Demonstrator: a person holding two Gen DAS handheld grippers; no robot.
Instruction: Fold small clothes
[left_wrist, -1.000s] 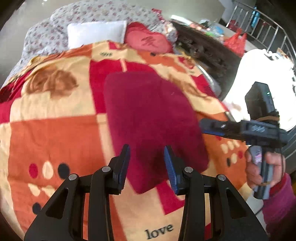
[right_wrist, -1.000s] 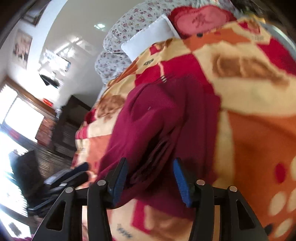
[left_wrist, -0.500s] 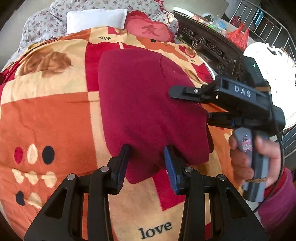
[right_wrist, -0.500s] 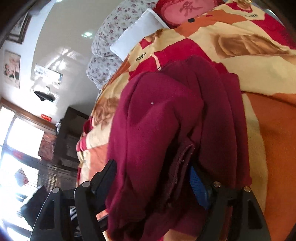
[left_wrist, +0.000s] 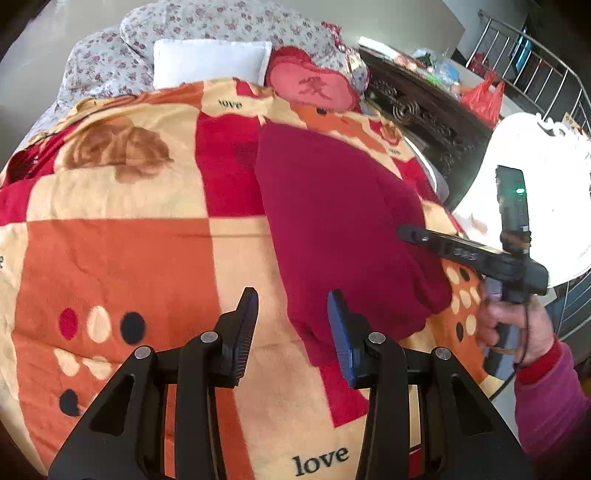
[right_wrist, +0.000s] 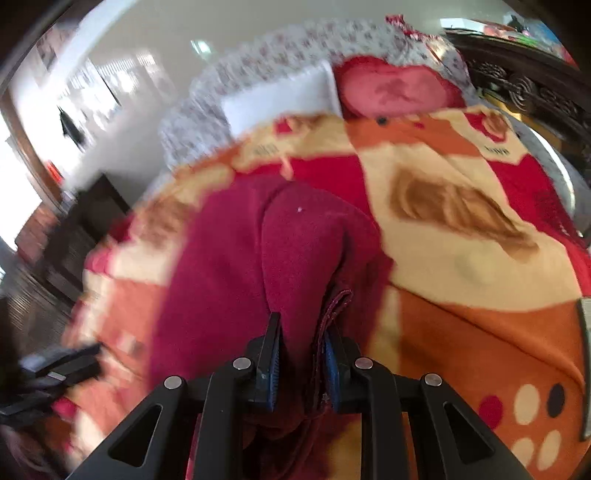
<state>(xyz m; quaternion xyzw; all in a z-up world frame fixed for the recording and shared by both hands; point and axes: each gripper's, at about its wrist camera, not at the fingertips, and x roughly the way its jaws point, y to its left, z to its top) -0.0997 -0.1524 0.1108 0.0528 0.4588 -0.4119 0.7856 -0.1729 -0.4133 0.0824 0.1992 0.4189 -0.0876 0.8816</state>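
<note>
A dark red fleece garment (left_wrist: 340, 225) lies folded on the patterned blanket, stretching away from me toward the pillows. My left gripper (left_wrist: 291, 325) is open and empty, hovering just over the garment's near left corner. My right gripper (right_wrist: 301, 354) is shut on the garment's edge (right_wrist: 332, 306), with a hem and bunched cloth between its blue pads. In the left wrist view the right gripper (left_wrist: 410, 232) reaches in from the right onto the garment's right side. The right wrist view is motion-blurred.
The orange, red and cream blanket (left_wrist: 122, 266) covers the bed. A white pillow (left_wrist: 210, 62), a red heart cushion (left_wrist: 314, 88) and a floral quilt (left_wrist: 221, 26) lie at the head. A dark carved wooden frame (left_wrist: 421, 110) runs along the right side.
The right gripper has closed on the garment's edge and swung round. The garment now lies further right in the left wrist view, and the left gripper sits at its left corner.
</note>
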